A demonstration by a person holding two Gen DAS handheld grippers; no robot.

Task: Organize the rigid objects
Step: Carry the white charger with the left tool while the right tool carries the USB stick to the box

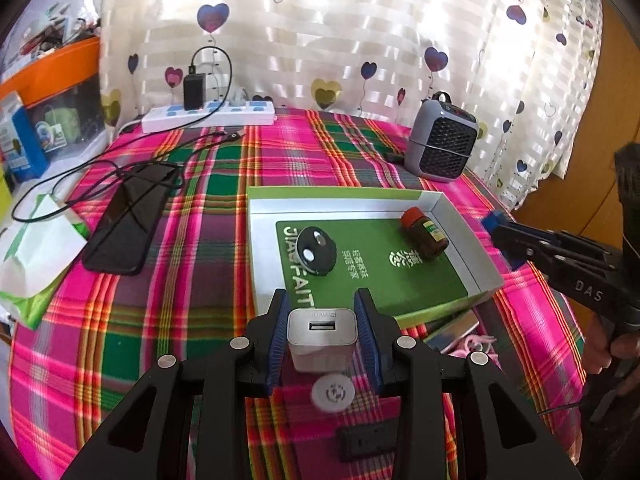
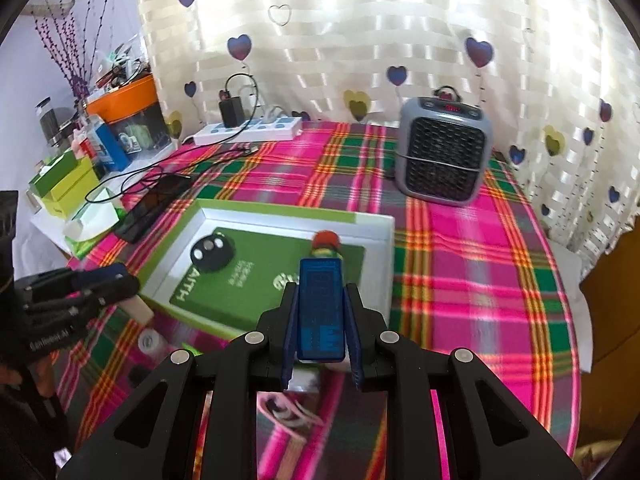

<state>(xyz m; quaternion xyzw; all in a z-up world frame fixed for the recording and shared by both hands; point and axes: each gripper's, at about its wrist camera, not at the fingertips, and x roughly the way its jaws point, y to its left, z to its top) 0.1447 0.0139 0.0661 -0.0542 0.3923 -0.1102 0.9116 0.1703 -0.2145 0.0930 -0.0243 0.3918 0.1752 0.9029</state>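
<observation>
White hard charger (image 1: pixel 322 334), light and smooth, sits squeezed by its flat sides in the left hand-held gripper (image 1: pixel 323 334); the right hand-held gripper (image 2: pixel 320 320) pinches a blue stick (image 2: pixel 321 308), with the box (image 1: pixel 486 276) at 12 o'clock.

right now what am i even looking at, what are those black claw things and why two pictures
Each picture comes from a camera on a hand-held gripper, looking along its jaws; a person holds one in each hand. The left gripper clamps a white USB charger. The right gripper is shut on a small blue translucent gadget. Ahead, on the plaid tablecloth, is a shallow box holding a black round remote and a red-capped brown bottle. Behind stand a grey heater, a power strip and a phone.
</observation>
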